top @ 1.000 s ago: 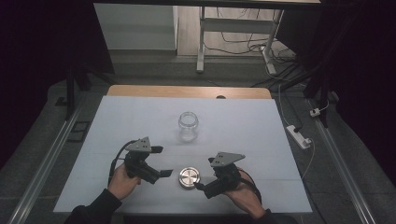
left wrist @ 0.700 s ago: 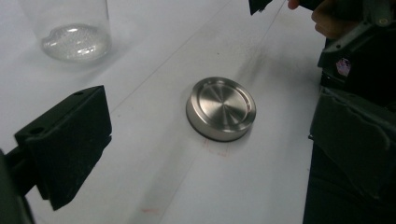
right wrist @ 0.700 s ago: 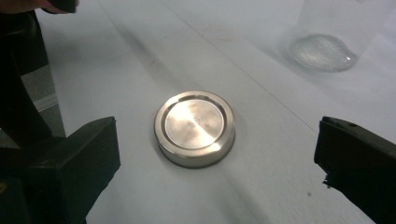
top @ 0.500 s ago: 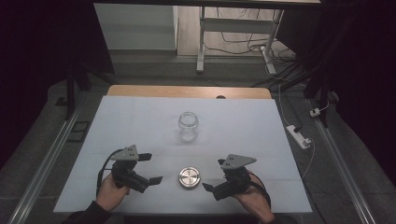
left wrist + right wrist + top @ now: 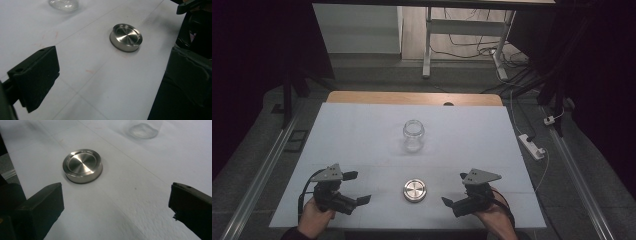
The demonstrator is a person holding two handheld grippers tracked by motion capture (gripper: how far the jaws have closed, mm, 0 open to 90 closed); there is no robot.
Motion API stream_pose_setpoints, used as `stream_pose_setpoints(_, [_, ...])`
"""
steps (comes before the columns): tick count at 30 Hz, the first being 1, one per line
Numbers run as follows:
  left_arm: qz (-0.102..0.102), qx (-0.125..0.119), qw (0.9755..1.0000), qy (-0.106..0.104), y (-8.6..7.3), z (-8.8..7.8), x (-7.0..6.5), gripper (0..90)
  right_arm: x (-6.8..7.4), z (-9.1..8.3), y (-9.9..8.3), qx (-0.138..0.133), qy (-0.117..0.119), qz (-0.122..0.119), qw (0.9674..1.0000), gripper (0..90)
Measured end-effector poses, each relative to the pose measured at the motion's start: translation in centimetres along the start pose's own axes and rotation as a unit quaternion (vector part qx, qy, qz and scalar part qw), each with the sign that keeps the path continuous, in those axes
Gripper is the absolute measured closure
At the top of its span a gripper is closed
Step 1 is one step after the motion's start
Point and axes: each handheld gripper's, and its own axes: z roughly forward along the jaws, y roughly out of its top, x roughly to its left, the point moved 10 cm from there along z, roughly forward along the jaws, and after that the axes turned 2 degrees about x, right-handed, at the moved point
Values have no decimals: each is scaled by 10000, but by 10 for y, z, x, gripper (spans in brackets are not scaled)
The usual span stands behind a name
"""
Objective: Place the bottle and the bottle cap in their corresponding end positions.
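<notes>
Flanking the metal lid, well apart: left tool, right tool, jaws spread.

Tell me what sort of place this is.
Probably a lab or workshop recording station: a white-covered table holds just a glass jar and a metal lid, cables lie on the floor behind, and a power strip sits beside the table.

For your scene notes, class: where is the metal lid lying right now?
In the high view the metal lid lies flat on the white table near its front edge, between the left gripper and right gripper, in front of the glass jar.
</notes>
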Motion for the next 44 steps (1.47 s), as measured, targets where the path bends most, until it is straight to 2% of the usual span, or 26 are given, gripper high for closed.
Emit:
stream_pose_setpoints(10, [-301,-75,9989,348,-23,-23,11,0,-19,-20,-19,1,-355,261,9990,0])
stream_pose_setpoints(16, [-422,-1,9971,637,-39,-33,18,0,-29,-31,-33,44,-581,418,9974,0])
stream_pose_setpoints(25, [-557,106,9940,931,-58,-40,25,0,-42,-47,-53,52,-831,749,9937,0])
stream_pose_setpoints(29, [-590,206,9923,1071,-66,-43,28,0,-44,-50,-63,156,-930,824,9921,0])
stream_pose_setpoints(35, [-660,219,9904,1193,-71,-49,29,0,-45,-54,-75,341,-1032,907,9899,0])
stream_pose_setpoints(38, [-694,290,9890,1278,-75,-52,30,0,-45,-58,-77,304,-1062,971,9891,0])
stream_pose_setpoints(44, [-819,431,9876,1272,-77,-50,32,0,-46,-58,-80,395,-1119,994,9879,0])
